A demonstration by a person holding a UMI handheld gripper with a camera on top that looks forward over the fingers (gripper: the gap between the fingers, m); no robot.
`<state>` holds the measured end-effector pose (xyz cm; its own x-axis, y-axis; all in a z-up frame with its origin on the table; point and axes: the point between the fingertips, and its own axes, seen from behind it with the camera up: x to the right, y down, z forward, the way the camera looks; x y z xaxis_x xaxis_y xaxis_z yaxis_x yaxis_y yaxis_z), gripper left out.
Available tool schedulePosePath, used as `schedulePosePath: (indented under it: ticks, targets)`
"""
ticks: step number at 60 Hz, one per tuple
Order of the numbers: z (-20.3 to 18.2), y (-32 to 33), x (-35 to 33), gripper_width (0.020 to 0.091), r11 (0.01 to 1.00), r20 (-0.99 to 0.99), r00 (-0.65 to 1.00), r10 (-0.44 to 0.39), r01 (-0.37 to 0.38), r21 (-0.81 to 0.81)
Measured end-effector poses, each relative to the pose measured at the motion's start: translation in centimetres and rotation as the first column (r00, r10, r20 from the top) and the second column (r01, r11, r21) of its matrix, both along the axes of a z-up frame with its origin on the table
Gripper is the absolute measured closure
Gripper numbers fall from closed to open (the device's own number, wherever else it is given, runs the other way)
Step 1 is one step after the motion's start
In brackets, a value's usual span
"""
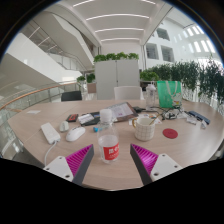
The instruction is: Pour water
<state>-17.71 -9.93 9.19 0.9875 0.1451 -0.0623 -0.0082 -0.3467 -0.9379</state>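
A small clear bottle [109,144] with a red-and-white label and a white cap stands upright on the round wooden table [40,112]. It is just ahead of my gripper [113,159], centred on the gap between the fingers. Both fingers [80,160] with their magenta pads are spread wide, touching nothing. A clear glass cup [145,126] stands farther off, to the right of the bottle. A red bottle cap [170,133] lies flat to the right of the cup.
A white box [50,132], a white mouse-like object [75,134] and a phone [86,120] lie to the left. More clutter and a green bag [169,93] sit at the far right. Chairs and planters stand beyond the table.
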Motion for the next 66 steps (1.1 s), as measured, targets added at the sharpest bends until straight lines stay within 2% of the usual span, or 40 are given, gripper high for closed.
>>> schedulePosePath:
  ticks: [17,18,19,20,21,23,27,31,41,44,47,48,49,51,52,53,56,57,58,59,66]
  targets:
    - [-4.0,7.7,-3.2,0.0276,1.0,0.008,1.0,0.013,-0.013,-0.02]
    - [-4.1,7.9,-3.3,0.0294,1.0,0.011,1.0,0.016,-0.016,-0.02]
    - [-4.0,8.1,-3.2,0.0341,0.999,0.015,1.0,0.024,-0.023,-0.024]
    - [-4.4,8.2,-3.4,0.0432,0.999,0.02,0.999,0.031,-0.03,-0.033]
    - [-4.6,8.3,-2.9,0.0586,0.999,0.033,0.999,0.025,-0.023,-0.044]
    - [-4.6,8.2,-2.8,0.0604,0.999,0.04,0.999,0.009,-0.007,-0.05]
    - [-4.7,8.2,-2.5,0.0686,0.998,0.046,0.999,-0.01,0.013,-0.063]
    - [-4.7,8.4,-2.6,0.074,0.998,0.06,0.998,0.003,0.001,-0.059]
    - [-4.8,8.6,-3.3,0.0733,0.995,0.026,0.999,0.028,-0.025,-0.093]
    - [-4.1,8.9,-4.6,0.0732,0.991,-0.048,0.997,0.053,-0.058,-0.121]
    - [-2.0,9.8,-5.3,0.0732,0.991,-0.175,0.984,0.043,-0.064,-0.118]
    - [-1.3,10.2,-5.5,0.0762,0.99,-0.231,0.972,0.034,-0.064,-0.122]
    - [-0.5,10.6,-5.7,0.0733,0.99,-0.294,0.956,0.024,-0.064,-0.127]
    - [1.0,11.8,-5.9,0.0732,0.987,-0.433,0.901,-0.011,-0.059,-0.147]
    - [1.5,12.3,-6.4,0.0769,0.986,-0.481,0.876,-0.036,-0.047,-0.16]
    - [2.3,12.8,-6.4,0.0733,0.984,-0.552,0.832,-0.056,-0.049,-0.174]
    - [4.3,14.4,-5.9,0.0732,0.974,-0.733,0.669,-0.125,-0.057,-0.218]
    - [4.8,14.8,-5.6,0.0763,0.97,-0.779,0.609,-0.152,-0.058,-0.235]
    - [5.1,15.3,-5.3,0.0733,0.966,-0.818,0.547,-0.18,-0.061,-0.253]
    - [5.6,16.2,-4.8,0.0733,0.959,-0.86,0.462,-0.216,-0.068,-0.277]
    - [7.5,18.1,-3.6,0.0733,0.927,-0.943,0.02,-0.333,-0.175,-0.331]
